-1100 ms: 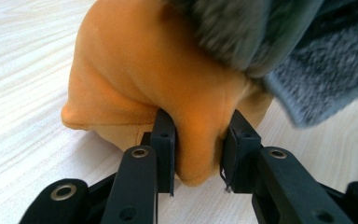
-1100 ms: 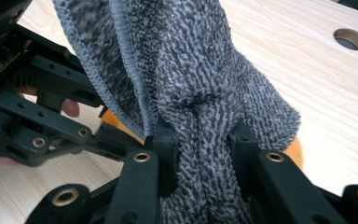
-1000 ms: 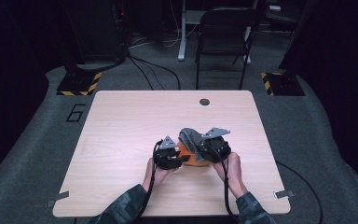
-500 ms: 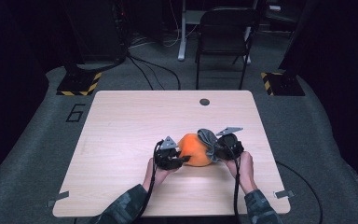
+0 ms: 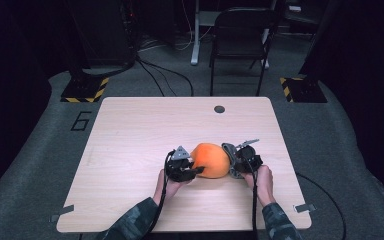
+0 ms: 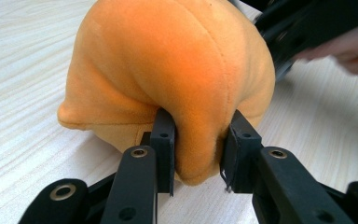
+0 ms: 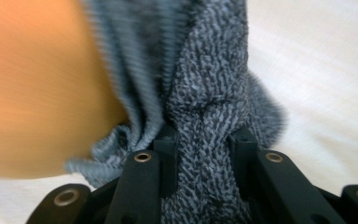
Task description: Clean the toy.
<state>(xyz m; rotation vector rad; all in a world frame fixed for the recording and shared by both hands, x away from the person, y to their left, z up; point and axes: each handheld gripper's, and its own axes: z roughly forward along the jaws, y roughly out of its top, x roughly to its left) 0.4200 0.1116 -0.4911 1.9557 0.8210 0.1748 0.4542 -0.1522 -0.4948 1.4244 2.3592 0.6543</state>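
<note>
- Dim workshop-type room here, dark carpet, a black folding chair (image 5: 240, 45) at the back, and we're working at a pale wood-grain table (image 5: 130, 130) with a small round grommet hole (image 5: 219, 109) near its far edge.
- Sitting on the table's near half is the soft orange plush toy (image 5: 210, 160), rounded and seamed, and it's right between our two grippers.
- The left gripper (image 5: 194, 170) is clamped onto a fold of the orange plush; in the left gripper view you can see the fabric bulging out between the black pads (image 6: 164, 140). The toy rests on the table there.
- The right gripper (image 5: 230, 167) is clenched on a grey knitted fabric cover (image 7: 205, 93), bunched up tight between its jaws, just beside the orange.
- What's changed: a second ago the grey knit was sitting on top of the toy, covering much of it. Now it's pulled off to the right side, and way more orange is showing.
- The right hand (image 5: 262, 180) has come down and out toward the right edge, while the left one hasn't budged.
- So our read: we're peeling the knit piece off the plush, one side anchoring, one side pulling. Looks mostly off, though we can't tell if it's fully free of the toy yet.
</note>
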